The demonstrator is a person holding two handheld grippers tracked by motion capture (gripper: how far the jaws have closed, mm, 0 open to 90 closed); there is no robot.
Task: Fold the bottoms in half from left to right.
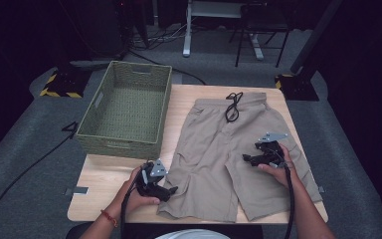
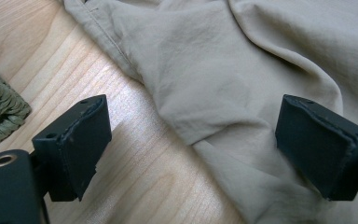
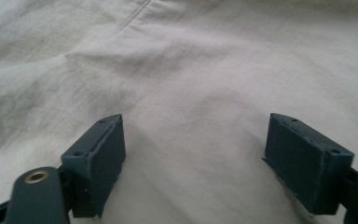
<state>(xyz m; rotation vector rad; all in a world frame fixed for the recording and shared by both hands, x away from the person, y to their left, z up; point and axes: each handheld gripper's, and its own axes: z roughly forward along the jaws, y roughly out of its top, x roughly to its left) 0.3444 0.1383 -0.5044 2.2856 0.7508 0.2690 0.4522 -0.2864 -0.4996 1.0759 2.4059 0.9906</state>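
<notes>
Beige shorts with a black drawstring lie flat on the wooden table, waistband away from me. My left gripper hovers at the outer edge of the shorts' left leg, near the hem. In the left gripper view its jaws are open, straddling the cloth's edge without pinching it. My right gripper is over the right leg, pointing left. The right gripper view has its jaws wide apart just above the smooth fabric, nothing held.
A green woven basket stands empty at the table's back left; its corner appears in the left gripper view. The table's front edge is close to my hands. Dark floor, cables and chair legs lie beyond.
</notes>
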